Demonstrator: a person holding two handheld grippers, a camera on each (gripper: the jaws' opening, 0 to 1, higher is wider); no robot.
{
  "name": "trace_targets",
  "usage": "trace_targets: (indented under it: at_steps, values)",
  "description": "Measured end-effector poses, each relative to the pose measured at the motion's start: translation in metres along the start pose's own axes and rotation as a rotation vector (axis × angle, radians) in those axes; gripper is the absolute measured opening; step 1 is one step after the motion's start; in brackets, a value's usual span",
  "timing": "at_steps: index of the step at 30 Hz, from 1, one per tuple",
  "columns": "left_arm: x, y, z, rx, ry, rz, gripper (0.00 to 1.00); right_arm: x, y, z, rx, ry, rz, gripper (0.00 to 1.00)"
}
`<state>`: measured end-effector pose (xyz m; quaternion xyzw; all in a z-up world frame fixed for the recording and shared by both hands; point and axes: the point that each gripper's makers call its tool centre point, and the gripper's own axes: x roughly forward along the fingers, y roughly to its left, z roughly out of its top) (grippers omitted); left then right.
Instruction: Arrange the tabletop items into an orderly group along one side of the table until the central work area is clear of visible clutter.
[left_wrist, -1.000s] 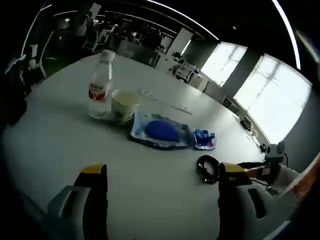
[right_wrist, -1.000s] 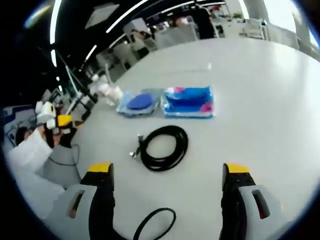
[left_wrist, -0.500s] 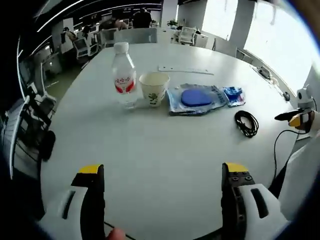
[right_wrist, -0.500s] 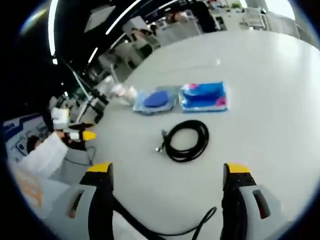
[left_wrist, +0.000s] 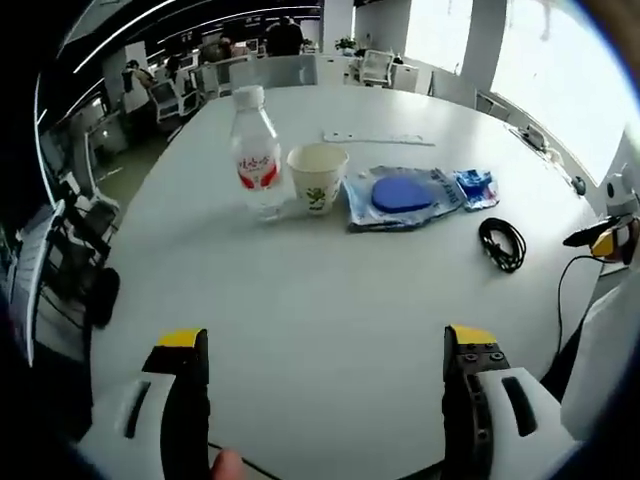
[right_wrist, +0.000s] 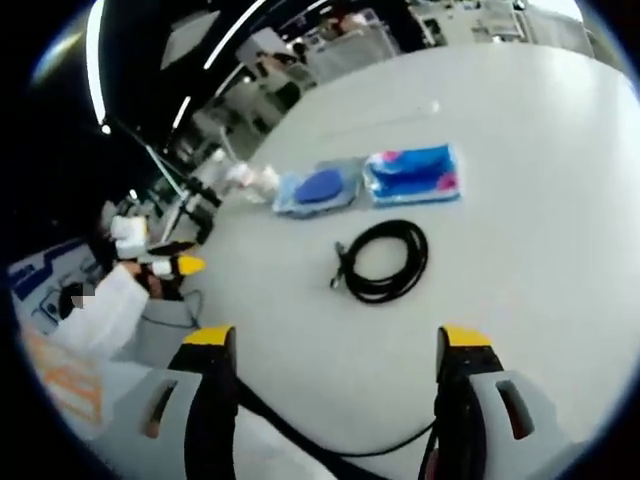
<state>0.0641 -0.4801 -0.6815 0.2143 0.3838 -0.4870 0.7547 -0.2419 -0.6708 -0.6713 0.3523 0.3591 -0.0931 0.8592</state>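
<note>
Left gripper view: left gripper (left_wrist: 318, 370) hovering over bare white table (left_wrist: 300, 300) with jaws spread wide and nothing between them. Ahead in a row: water bottle (left_wrist: 256, 152), paper cup (left_wrist: 318, 177) just beside it, flat clear pouch with a blue oval inside (left_wrist: 402, 197), small blue packet (left_wrist: 475, 187) touching the pouch's far end. Coiled black cable (left_wrist: 502, 243) lying apart from that row, nearer the table edge, judged the stray item to tidy next.

Right gripper view: right gripper (right_wrist: 338, 370) likewise spread and empty, pointed toward the same cable (right_wrist: 384, 262), with the pouch (right_wrist: 316, 189) and a blue-and-pink packet (right_wrist: 413, 176) side by side beyond it.

Best handled, by this reading, with the right gripper: approach low, close on a spot where several loops overlap so the coil lifts as one, then set it down just past the packet to extend the row. Loose plug end at the coil's near side likely to trail, so worth lifting clear before moving.

Cable glossy, thin, wound in several loops, lying flat. A second dark cord (right_wrist: 330, 450) running along the table's near edge between the jaws.
</note>
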Motion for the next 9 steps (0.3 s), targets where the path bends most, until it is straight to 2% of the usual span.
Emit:
trace_targets:
  at_steps: [9]
  values:
    - [-0.0019,0.0051,-0.0074,-0.019,0.008,0.007,1.00,-0.0037,-0.0004,-0.0017,0.021,-0.008,-0.004,0.80]
